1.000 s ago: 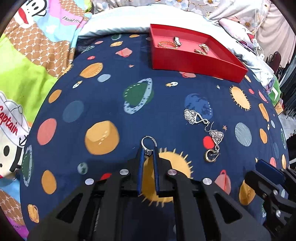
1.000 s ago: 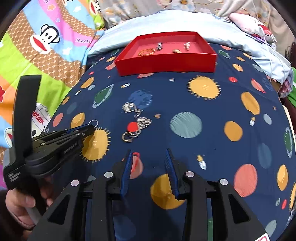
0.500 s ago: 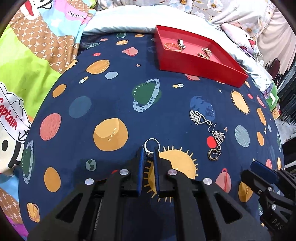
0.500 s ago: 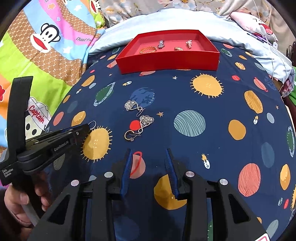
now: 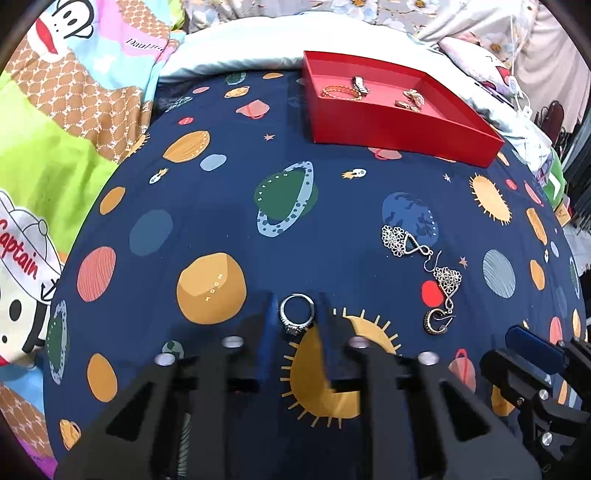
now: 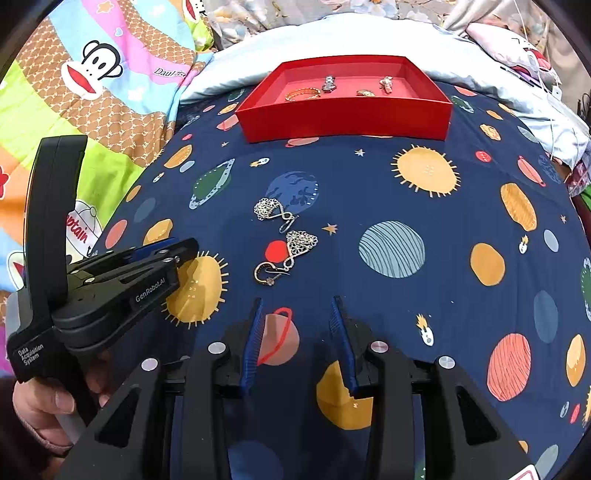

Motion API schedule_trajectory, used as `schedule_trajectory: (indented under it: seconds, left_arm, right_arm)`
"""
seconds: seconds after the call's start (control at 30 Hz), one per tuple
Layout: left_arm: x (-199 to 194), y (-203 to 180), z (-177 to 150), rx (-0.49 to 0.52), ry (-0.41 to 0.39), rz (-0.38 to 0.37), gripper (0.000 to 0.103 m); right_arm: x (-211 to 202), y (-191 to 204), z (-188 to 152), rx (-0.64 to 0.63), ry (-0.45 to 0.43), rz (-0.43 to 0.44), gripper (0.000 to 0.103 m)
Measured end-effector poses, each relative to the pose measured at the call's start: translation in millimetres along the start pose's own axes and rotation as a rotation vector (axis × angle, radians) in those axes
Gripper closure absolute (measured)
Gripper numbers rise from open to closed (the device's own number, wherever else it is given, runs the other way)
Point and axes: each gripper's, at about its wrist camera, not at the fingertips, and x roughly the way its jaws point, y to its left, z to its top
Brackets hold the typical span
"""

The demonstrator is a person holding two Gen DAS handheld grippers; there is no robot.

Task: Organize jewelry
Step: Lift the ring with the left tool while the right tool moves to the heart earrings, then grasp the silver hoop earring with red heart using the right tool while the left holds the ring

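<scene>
A silver ring (image 5: 296,313) lies on the navy planet-print cloth between the fingers of my left gripper (image 5: 295,317), which is open around it and blurred with motion. Two silver filigree earrings (image 5: 423,254) and a small hoop (image 5: 437,320) lie to the right; they also show in the right wrist view (image 6: 284,236). A red tray (image 5: 388,122) at the back holds a gold bracelet (image 5: 341,91) and several small pieces. My right gripper (image 6: 297,325) is open and empty, hovering near the earrings. The left gripper also shows in the right wrist view (image 6: 162,254).
The navy cloth (image 6: 406,206) lies over a bed. A colourful cartoon quilt (image 5: 55,147) is on the left, a pale pillow (image 6: 332,33) behind the tray. Cables and clutter sit at the far right edge (image 5: 524,107).
My left gripper was shut on the ring; its jaws have now opened and the ring lies loose between them. The right gripper has hardly moved.
</scene>
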Motion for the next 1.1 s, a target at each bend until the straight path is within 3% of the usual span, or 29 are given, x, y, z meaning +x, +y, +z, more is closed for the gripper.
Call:
schedule_trajectory:
  seconds: [0.23, 0.5, 0.6, 0.8, 0.83, 1.1]
  left_arm:
    - [-7.7, 9.3, -1.7, -0.024, 0.006, -0.023, 0.084]
    - [-17.1, 14.2, -2.2, -0.031, -0.001, -0.035, 0.084]
    - [-18.0, 14.4, -2.5, -0.032, -0.001, -0.04, 0.084]
    - [-18.1, 14.7, -2.6, -0.038, 0.003, -0.045, 0.084]
    - [-18.1, 14.7, -2.8, -0.037, 0.002, -0.045, 0.084]
    - [-21.0, 15.7, -4.1, -0.04, 0.002, -0.053, 0.084]
  right_arm:
    - [8.6, 14.3, 7.9, -0.039, -0.004, 0.02, 0.068]
    - [29.6, 22.8, 15.9, -0.067, 0.016, 0.019, 0.077]
    - [36.6, 21.2, 14.0, -0.069, 0.026, 0.009, 0.086]
    - [35.7, 19.8, 11.9, -0.079, 0.015, 0.008, 0.089]
    - [35.4, 18.9, 11.5, -0.073, 0.018, 0.012, 0.103]
    - [28.8, 10.3, 8.2, -0.031, 0.02, 0.036, 0.102]
